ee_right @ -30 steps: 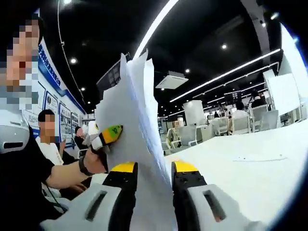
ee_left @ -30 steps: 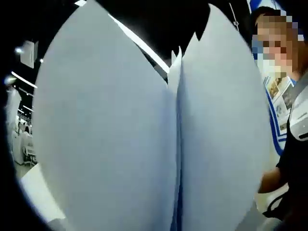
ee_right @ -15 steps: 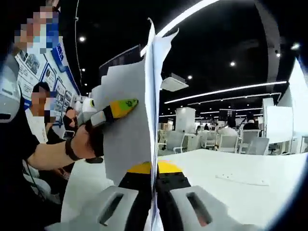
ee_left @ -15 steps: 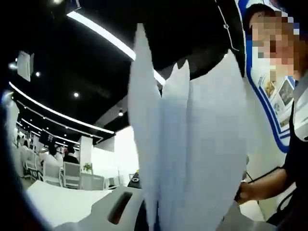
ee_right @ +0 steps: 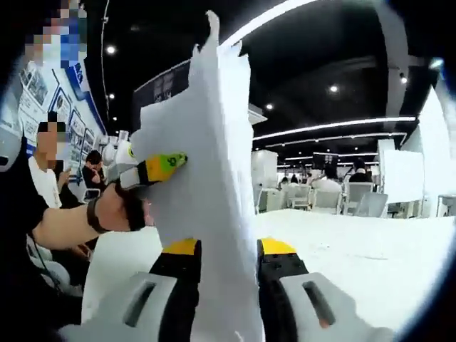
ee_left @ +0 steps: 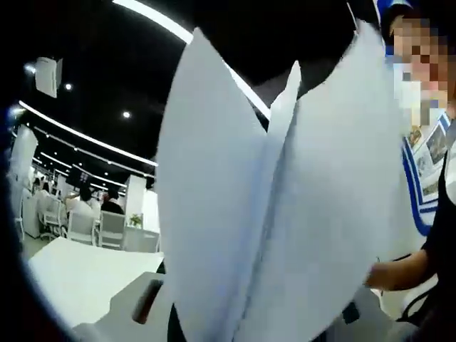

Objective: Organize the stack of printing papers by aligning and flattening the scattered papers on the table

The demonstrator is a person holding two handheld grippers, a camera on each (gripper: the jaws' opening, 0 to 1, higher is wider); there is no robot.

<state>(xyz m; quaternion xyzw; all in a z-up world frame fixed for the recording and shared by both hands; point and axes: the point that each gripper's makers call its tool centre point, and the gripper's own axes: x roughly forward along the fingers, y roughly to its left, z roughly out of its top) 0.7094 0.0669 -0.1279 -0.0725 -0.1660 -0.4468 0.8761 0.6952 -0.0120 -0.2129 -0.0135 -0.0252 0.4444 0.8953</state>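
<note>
Papers (ee_right: 206, 171) are up off the tabletop (ee_right: 370, 249), standing on edge as a loose sheaf. In the right gripper view the right hand-held gripper (ee_right: 226, 248) has its yellow-tipped jaws spread apart, and the sheaf rises straight through the gap between them; the jaws are not pinched onto it. The sheet tops are ragged, one corner poking higher than the rest, so the edges are not lined up.

From the left of that same view comes the left hand-held gripper (ee_right: 160, 167), yellow and green at the tip, pressed against the sheaf's near face partway up. A hand (ee_right: 121, 208) with a dark wrist strap holds it.

Over in the left gripper view the papers (ee_left: 285, 214) fan out right in front of the lens, three or so sheets splaying apart toward the top. They cover the left gripper's jaws, so I cannot tell whether that one is clamped on the sheaf or loose. A hand (ee_left: 388, 274) shows at the lower right edge of the fan.

The white tabletop stretches behind the sheaf in both views, with chairs (ee_right: 335, 201) and seated people far back under long ceiling lights (ee_right: 335, 128).
</note>
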